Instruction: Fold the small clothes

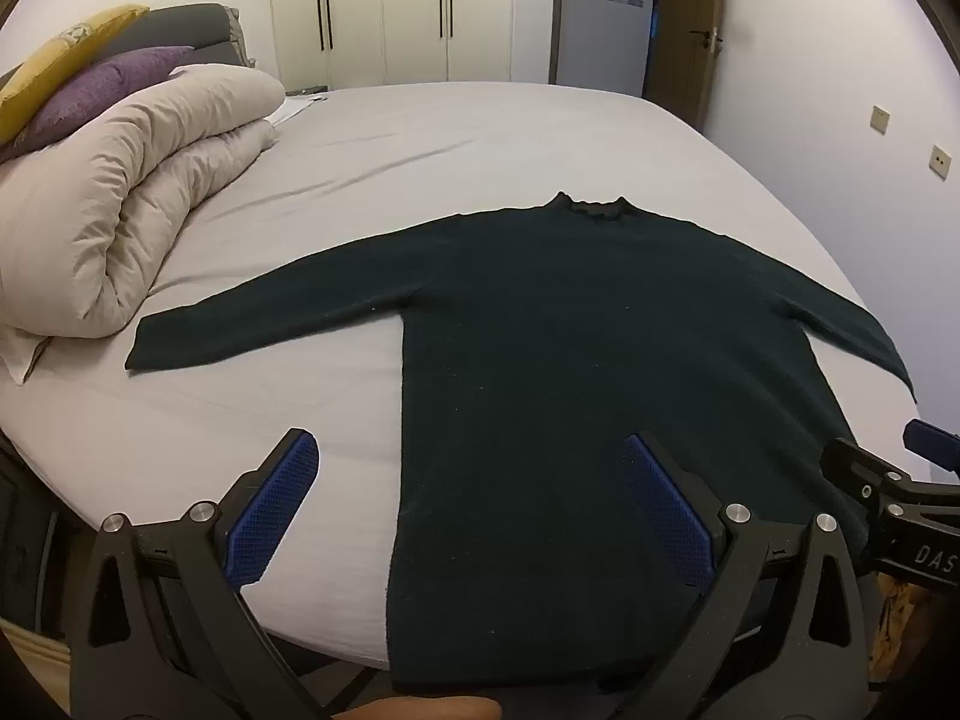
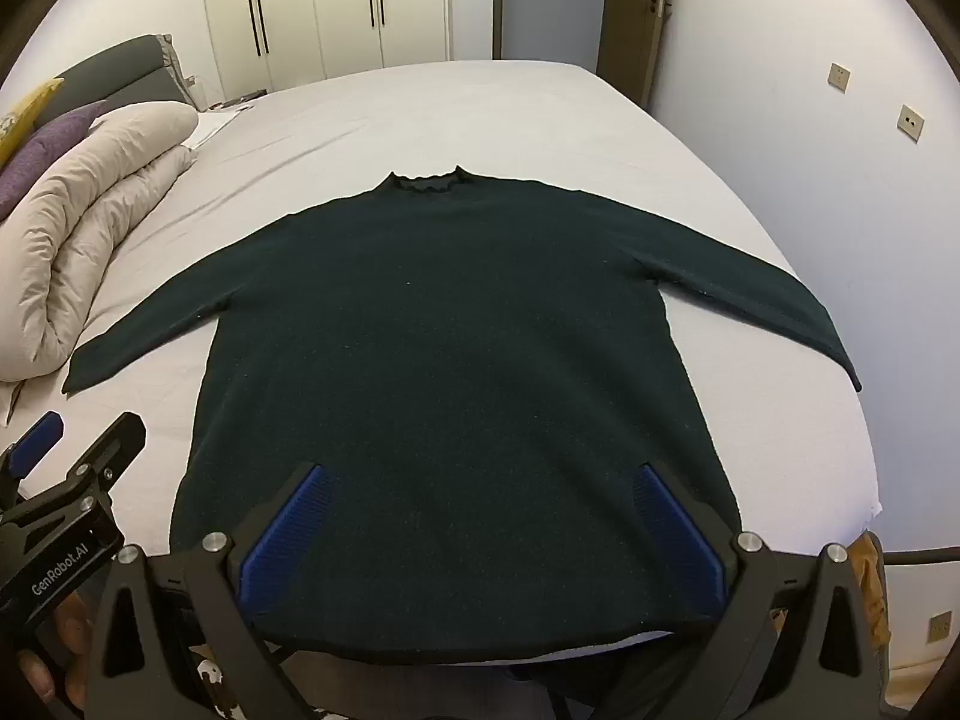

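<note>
Since the dark sweater (image 2: pixel 444 372) is laid out flat on the bed (image 1: pixel 420 138) with its hem toward the person and its collar pointing away toward the wardrobe (image 1: pixel 384 6), its long axis runs straight ahead of both grippers, and that's really what the first fold hangs on. Both sleeves are spread out sideways, one reaching toward the rolled-up duvet (image 1: pixel 114 210) and the other toward the wall-side edge of the bed.

The left gripper (image 1: pixel 468 510) is spread wide with nothing between its blue pads, and it hovers right at the sweater's left side edge near the hem (one pad over bare sheet, the other over the knit). The right gripper (image 2: pixel 480 540) is just as wide open and also empty, sitting over the lower body of the sweater, closer to the middle than to the right edge.

My guess is the next move is a sleeve or side fold inward across that long axis. The left gripper looks nearer to a usable edge. The right one would need to shift outward to reach the right seam or sleeve. Nothing's folded yet, so it's the very start.
</note>
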### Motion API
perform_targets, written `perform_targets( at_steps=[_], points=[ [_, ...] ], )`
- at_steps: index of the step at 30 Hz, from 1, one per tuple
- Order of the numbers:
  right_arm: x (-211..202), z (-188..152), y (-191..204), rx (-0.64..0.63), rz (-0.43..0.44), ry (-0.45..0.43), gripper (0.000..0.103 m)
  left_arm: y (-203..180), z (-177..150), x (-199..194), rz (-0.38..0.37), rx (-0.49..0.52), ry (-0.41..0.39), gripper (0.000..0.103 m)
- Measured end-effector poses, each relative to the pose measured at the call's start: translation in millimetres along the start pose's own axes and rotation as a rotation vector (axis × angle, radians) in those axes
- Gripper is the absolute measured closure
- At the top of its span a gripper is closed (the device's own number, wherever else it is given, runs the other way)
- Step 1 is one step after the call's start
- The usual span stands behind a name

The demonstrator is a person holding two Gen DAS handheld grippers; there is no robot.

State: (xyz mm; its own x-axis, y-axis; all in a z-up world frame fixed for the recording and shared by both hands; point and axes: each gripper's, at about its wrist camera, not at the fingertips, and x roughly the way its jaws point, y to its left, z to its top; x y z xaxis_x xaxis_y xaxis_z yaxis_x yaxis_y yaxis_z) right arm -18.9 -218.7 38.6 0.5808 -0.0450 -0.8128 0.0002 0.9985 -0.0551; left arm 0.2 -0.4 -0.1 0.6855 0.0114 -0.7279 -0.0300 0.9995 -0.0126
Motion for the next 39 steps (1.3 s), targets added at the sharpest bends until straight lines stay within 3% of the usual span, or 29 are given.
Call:
perform_targets(
  at_steps=[39],
  points=[
    [2,-3,3,-0.009,-0.007,-0.001,0.000,15,-8,6,0.009,-0.008,0.016,0.000]
  ],
)
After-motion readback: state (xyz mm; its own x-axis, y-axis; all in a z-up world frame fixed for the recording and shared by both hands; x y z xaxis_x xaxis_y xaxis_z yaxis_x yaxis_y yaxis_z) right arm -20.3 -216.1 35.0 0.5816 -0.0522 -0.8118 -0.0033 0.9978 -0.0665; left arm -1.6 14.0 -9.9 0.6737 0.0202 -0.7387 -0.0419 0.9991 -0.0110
